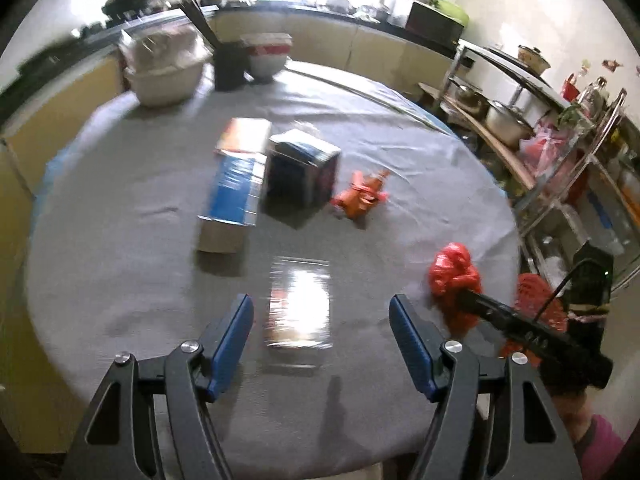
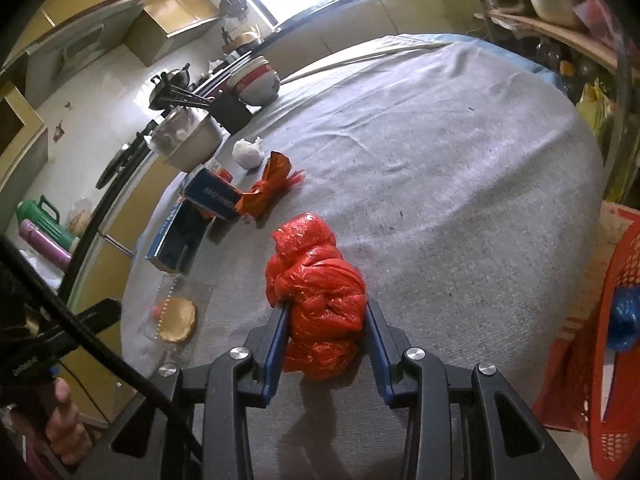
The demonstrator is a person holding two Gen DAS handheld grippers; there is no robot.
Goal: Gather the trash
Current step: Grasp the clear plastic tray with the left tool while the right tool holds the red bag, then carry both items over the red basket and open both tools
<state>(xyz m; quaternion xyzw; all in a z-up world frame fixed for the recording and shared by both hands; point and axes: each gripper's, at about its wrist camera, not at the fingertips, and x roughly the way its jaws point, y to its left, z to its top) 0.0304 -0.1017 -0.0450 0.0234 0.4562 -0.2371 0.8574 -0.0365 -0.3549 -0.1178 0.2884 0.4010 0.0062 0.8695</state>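
Observation:
My right gripper [image 2: 326, 308] is shut on a crumpled red plastic bag [image 2: 316, 280] and holds it just above the grey tablecloth, where its shadow falls. In the left wrist view the same red bag [image 1: 454, 272] hangs at the right, near the table edge. My left gripper [image 1: 320, 300] is open over a clear plastic package [image 1: 298, 304] that lies flat between its fingers without touching them. That package [image 2: 176, 320] holds a round yellowish cake. An orange wrapper [image 1: 362, 194] lies mid-table. A red mesh basket [image 2: 600, 320] stands off the table's right edge with something blue inside.
A long blue box [image 1: 236, 184] and a dark box [image 1: 304, 172] stand mid-table, with a white crumpled bag [image 2: 248, 154] behind them. A lidded tub [image 1: 164, 68], a black chopstick holder [image 1: 230, 64] and stacked bowls [image 1: 268, 56] stand at the far edge. A metal rack [image 1: 560, 140] of pots is on the right.

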